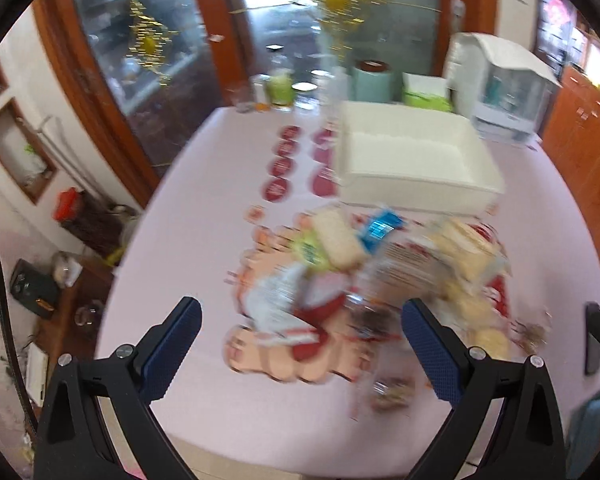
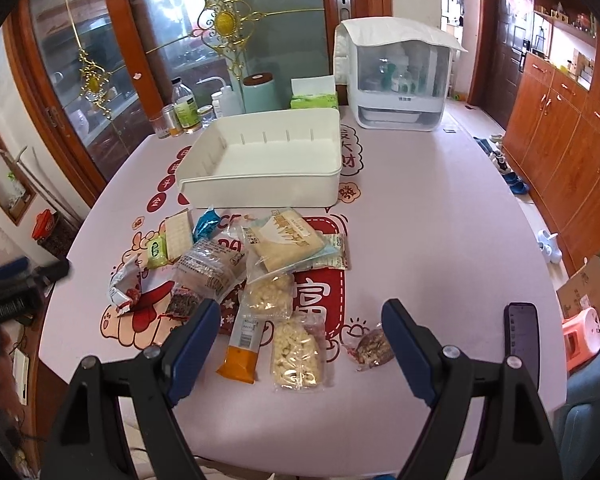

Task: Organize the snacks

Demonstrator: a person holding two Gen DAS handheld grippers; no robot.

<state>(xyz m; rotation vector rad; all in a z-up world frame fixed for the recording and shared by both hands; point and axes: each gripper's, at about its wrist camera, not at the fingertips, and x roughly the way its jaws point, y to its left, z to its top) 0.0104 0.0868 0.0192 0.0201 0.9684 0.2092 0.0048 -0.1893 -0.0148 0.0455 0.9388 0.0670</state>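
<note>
Pink table (image 2: 440, 220) holds one white bin (image 2: 268, 160), two puffed-rice packs (image 2: 296, 354).

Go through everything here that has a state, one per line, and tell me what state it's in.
Left gripper: open, holding nothing, above the table.
Right gripper: open, holding nothing.
White bin: upright, nothing inside.
Snack packets: loose pile on the table, outside the bin.
Orange bar: lying flat, sealed.
Phone: flat on the table, screen lit.
Dish cabinet: lid closed.

Red "富" and "财" on the pink table mat (image 2: 420, 220)
</note>
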